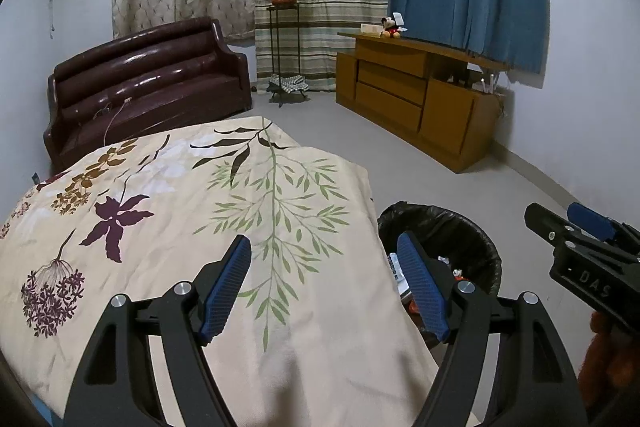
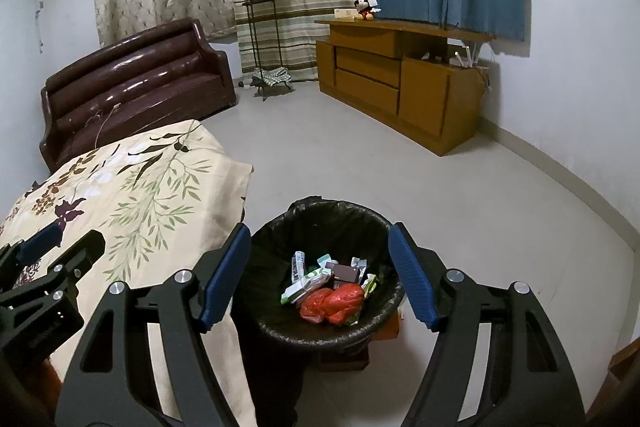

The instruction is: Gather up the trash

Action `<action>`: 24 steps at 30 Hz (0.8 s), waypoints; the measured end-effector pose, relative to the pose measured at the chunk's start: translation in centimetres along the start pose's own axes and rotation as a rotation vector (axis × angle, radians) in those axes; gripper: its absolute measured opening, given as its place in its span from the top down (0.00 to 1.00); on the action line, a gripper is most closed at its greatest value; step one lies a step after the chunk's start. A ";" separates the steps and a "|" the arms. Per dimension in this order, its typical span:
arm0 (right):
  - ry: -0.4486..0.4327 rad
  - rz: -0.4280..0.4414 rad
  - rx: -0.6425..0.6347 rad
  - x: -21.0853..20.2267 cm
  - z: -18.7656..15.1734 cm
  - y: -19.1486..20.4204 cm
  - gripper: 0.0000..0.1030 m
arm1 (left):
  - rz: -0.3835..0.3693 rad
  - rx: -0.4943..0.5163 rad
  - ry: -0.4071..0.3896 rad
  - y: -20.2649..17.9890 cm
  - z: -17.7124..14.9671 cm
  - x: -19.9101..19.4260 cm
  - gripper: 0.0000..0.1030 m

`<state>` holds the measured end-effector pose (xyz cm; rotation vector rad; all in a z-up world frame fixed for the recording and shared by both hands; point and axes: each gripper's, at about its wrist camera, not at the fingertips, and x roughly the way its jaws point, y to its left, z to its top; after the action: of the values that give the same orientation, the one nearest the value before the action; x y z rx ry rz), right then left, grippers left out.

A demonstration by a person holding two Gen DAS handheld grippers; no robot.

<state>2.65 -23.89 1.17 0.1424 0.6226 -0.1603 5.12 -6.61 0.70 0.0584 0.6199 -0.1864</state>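
Both grippers — left (image 1: 324, 283), right (image 2: 318, 275) — jaws wide apart, empty; bin (image 2: 256, 323) upright, mouth up w/ trash (image 2: 336, 301) inside.

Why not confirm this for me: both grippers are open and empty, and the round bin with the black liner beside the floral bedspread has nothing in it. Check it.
One detail is wrong. The round bin with the black liner is not empty: the right wrist view shows a crumpled red plastic bag and several wrappers inside. The rest holds: the left gripper and right gripper are open and empty, and the bin stands beside the floral bedspread.
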 end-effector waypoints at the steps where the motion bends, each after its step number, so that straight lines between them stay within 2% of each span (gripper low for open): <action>1: -0.002 0.000 0.000 -0.1 0.0 0.0 0.32 | -0.001 0.000 -0.001 0.1 0.0 -0.1 0.29; 24: -0.003 0.001 -0.002 -0.4 0.0 0.2 0.32 | -0.002 -0.004 -0.005 0.3 -0.1 -0.2 0.29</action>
<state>2.35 -23.62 1.47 0.1402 0.6194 -0.1585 4.98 -6.31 0.70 0.0532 0.6152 -0.1875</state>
